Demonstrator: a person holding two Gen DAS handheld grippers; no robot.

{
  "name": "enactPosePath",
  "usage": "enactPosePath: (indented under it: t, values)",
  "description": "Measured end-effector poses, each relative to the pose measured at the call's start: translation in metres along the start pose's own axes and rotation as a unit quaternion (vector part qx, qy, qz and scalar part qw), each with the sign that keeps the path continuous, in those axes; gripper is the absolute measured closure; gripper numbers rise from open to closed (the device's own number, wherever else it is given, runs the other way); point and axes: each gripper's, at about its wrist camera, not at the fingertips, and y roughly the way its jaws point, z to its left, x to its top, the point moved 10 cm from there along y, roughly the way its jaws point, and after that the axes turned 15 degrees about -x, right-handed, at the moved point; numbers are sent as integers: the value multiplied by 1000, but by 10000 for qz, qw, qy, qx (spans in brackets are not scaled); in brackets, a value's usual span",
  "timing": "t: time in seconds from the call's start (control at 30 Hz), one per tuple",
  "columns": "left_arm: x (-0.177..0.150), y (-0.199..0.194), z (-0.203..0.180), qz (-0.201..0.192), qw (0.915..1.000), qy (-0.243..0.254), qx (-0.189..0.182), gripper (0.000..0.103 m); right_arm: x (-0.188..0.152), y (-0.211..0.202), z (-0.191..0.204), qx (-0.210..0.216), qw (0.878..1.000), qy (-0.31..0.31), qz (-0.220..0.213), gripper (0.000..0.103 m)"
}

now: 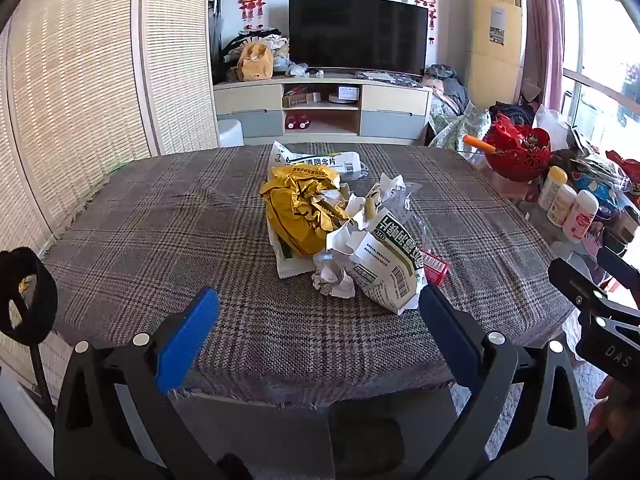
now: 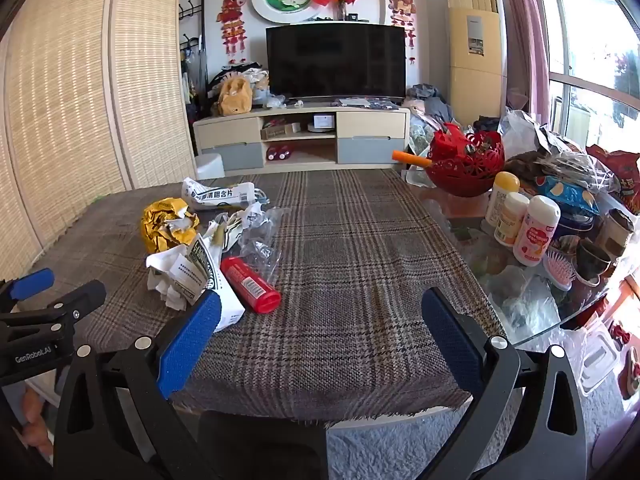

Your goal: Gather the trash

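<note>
I hold my left gripper (image 1: 318, 312) and right gripper (image 2: 320, 312) over the bench's near edge, both jaws wide open and empty. The trash pile (image 1: 320, 220) sits mid-bench, untouched. Next I must reach forward for the nearest white packet (image 1: 390, 268).

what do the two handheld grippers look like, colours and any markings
Both are the same build: black plastic frames with triangular cut-outs and silver round pivot pins, each ending in two flat blue padded fingers. The left gripper shows white "GenRobot.AI" lettering on its side in the right wrist view; the right gripper shows "DAS" on its body in the left wrist view. No cables or sleeves visible.
</note>
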Motion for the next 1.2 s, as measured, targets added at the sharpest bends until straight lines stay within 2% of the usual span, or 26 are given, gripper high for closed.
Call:
enactPosePath:
  t: [1.2]
  values:
    - [-4, 1, 3, 66, 9999, 6, 86, 8, 0, 4, -9, -52, 9999, 101, 87, 3]
